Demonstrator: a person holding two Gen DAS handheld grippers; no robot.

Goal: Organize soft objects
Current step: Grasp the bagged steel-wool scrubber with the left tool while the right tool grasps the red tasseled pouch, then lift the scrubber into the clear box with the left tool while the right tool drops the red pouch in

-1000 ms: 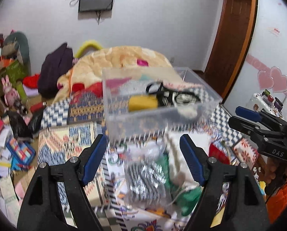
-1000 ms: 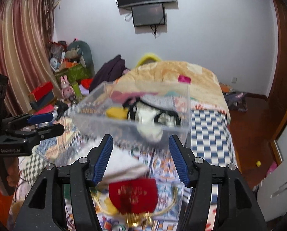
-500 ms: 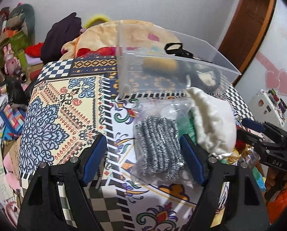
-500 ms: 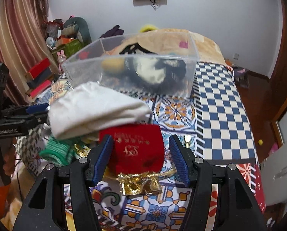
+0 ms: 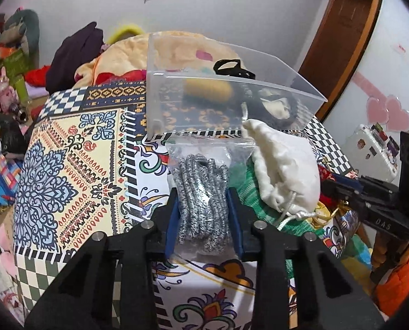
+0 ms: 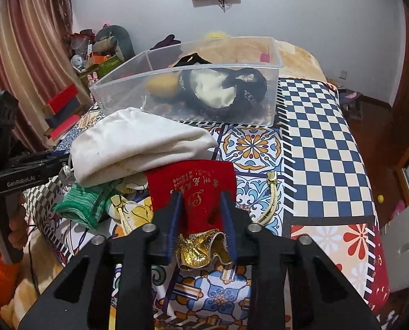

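Observation:
My left gripper (image 5: 203, 192) is shut on a clear bag of grey speckled rope (image 5: 201, 192) lying on the patterned table. My right gripper (image 6: 201, 195) is shut on a red velvet pouch (image 6: 193, 181) with a gold-trimmed mouth. A white drawstring pouch (image 5: 284, 165) (image 6: 138, 143) lies between them on a green knit cloth (image 6: 80, 206). Behind stands a clear plastic bin (image 5: 177, 101) (image 6: 270, 93) holding a yellow soft item (image 5: 207, 89) and a black-and-white one (image 6: 218, 90).
The patterned tablecloth (image 5: 61, 170) covers the table; its front edge is just below my grippers. A bed with an orange blanket (image 5: 122, 57) lies behind the bin. Clutter and boxes (image 6: 64, 110) stand at the left. The other gripper shows at the right (image 5: 374, 206).
Both grippers moved down and forward onto the table, then closed: the left on the rope bag, the right on the red pouch.

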